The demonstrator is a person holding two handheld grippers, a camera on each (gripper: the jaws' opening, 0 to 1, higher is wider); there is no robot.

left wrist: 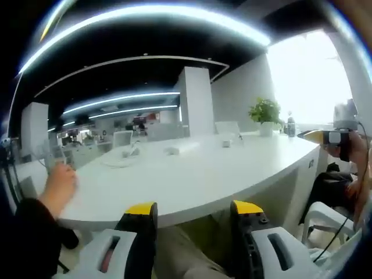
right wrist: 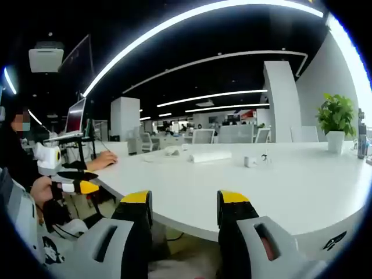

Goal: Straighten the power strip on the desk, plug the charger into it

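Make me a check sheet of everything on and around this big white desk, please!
Surface: white desk, curved edge, mostly bare.
Job's things: long white block, perhaps the power strip, lies far across the desk; small white charger-like item to its right, apart from it.
Clutter: potted plant, bottle, small white items beside the strip.
Grippers: left tool open, empty; right tool open, empty; both short of the desk edge.
Cables: thin cord near the far white items.
Surroundings: office with ceiling light strips, pillar, chairs, a monitor, a person's hand on the desk.
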